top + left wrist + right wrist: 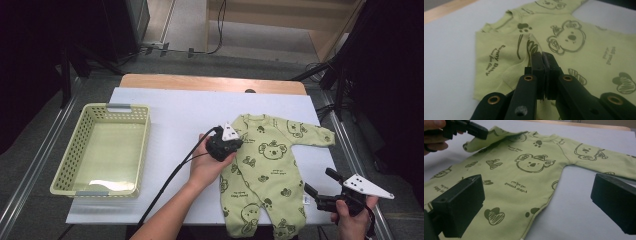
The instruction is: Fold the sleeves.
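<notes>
Now the left gripper is clamped on the sleeve of the green romper; this thin pinch may slip, while the right gripper waits wide apart.

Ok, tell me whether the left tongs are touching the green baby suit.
Touching: in the left gripper view the left tongs are shut on a fold of the baby suit.

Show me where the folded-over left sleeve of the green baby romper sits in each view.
High view: the sleeve lies centre, pinched by the left gripper.
Left gripper view: it spreads left of centre, its fabric pinched between the shut jaws.
Right gripper view: top left, lifted over the chest.
Shared landmark: the big koala face.
</notes>
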`<state>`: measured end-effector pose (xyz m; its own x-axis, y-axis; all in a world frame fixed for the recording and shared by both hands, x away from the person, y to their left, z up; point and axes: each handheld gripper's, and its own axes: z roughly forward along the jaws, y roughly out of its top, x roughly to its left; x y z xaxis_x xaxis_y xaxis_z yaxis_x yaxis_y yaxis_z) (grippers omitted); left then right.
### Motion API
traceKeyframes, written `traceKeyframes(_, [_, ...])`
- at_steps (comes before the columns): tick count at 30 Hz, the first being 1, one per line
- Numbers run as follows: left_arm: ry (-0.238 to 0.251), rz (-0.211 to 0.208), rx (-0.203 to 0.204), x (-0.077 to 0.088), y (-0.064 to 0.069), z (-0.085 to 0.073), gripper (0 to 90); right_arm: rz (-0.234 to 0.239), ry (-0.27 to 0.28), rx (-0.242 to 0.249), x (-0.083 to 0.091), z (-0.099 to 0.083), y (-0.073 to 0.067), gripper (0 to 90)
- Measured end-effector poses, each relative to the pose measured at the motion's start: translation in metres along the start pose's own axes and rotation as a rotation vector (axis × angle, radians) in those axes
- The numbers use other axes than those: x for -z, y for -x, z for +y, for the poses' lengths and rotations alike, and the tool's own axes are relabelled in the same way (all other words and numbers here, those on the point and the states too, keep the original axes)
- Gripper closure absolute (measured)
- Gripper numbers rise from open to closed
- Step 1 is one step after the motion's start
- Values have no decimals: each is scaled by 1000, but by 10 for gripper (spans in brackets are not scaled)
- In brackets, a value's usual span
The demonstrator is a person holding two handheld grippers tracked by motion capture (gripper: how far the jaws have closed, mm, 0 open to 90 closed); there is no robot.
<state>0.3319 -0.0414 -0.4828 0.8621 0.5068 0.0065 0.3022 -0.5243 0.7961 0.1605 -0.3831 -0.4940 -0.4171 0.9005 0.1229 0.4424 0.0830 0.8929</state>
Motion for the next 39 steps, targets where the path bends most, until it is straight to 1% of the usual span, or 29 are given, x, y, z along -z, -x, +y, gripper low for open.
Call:
traceKeyframes(1, [-5, -3, -1, -4, 3, -3, 892, 0, 0, 0, 0, 0, 0, 0])
traceKeyframes(4, [-22, -19, 13, -10, 5, -9, 881, 0, -1, 0, 0, 0, 0, 0])
traceKeyframes(5, [-25, -32, 22, -11, 4, -10, 861, 1, 1, 2, 0, 0, 0, 0])
traceKeyframes(6, [-23, -51, 27, -11, 4, -11, 818, 0, -2, -1, 0, 0, 0, 0])
traceKeyframes(7, [0, -51, 33, -9, 5, -12, 749, 1, -1, 2, 0, 0, 0, 0])
traceKeyframes(9, [37, -37, 35, -1, 4, -12, 616, 2, -1, 3, 0, 0, 0, 0])
traceKeyframes(10, [61, -30, 46, 4, 1, -12, 573, 1, -2, 2, 0, -1, 0, 0])
traceKeyframes(11, [81, -10, 57, 8, -2, -12, 539, 0, -2, 0, 0, -1, 0, 0])
traceKeyframes(12, [87, 19, 76, 12, -7, -13, 513, -1, -2, -1, 1, -1, 0, 0])
traceKeyframes(13, [81, 35, 100, 14, -12, -15, 501, -1, -2, -3, 1, -1, 1, 0])
traceKeyframes(14, [67, 38, 131, 14, -19, -17, 493, -3, -1, -3, 1, -1, 1, 0])
traceKeyframes(15, [47, 36, 144, 14, -22, -18, 465, -4, -1, -5, 1, -1, 1, 0])
traceKeyframes(16, [14, 43, 158, 13, -25, -20, 444, -4, 0, -5, 1, 0, 1, 0])
traceKeyframes(17, [6, 50, 159, 12, -25, -22, 435, -4, 3, -3, 1, 0, 1, 0])
traceKeyframes(20, [-37, 39, 156, 8, -22, -28, 431, -4, 2, 3, 0, 0, 0, 0])
traceKeyframes(21, [-60, 22, 162, 5, -21, -29, 433, -3, 1, 4, 0, 0, 0, 0])
traceKeyframes(22, [-74, 14, 173, 3, -21, -31, 439, -3, -1, 2, 0, 0, 0, 0])
traceKeyframes(23, [-90, -2, 179, 1, -20, -32, 471, -2, -1, 4, 0, 0, 0, 0])
traceKeyframes(24, [-91, -3, 179, 0, -18, -33, 512, -3, -1, 5, 0, 0, 0, 0])
traceKeyframes(25, [-91, -15, 179, 0, -17, -33, 570, -2, -2, 3, 0, 0, -1, 0])
traceKeyframes(27, [-70, -27, 164, 3, -13, -32, 710, -7, -5, 3, 1, 0, -1, 0])
traceKeyframes(28, [-62, -39, 152, 5, -12, -31, 775, -7, -4, 6, 1, 0, -1, 0])
traceKeyframes(30, [-40, -51, 116, 8, -5, -29, 816, -8, -5, 3, 1, 0, 0, 0])
traceKeyframes(32, [-33, -55, 93, 10, 0, -27, 822, -8, -6, 3, 1, 0, 0, 0])
traceKeyframes(35, [-27, -88, 70, 12, 10, -25, 820, -8, -6, 2, 1, 0, 0, 0])
traceKeyframes(36, [-19, -111, 59, 13, 14, -25, 811, -7, -5, 4, 0, 0, 0, 0])
traceKeyframes(37, [-17, -132, 54, 14, 17, -24, 785, -4, -4, 6, 0, 0, 0, 0])
traceKeyframes(38, [-12, -167, 45, 16, 20, -22, 731, -4, -4, 5, 0, 0, 0, 0])
traceKeyframes(39, [-7, -181, 41, 18, 22, -21, 651, -4, -4, 4, 0, 0, -1, 0])
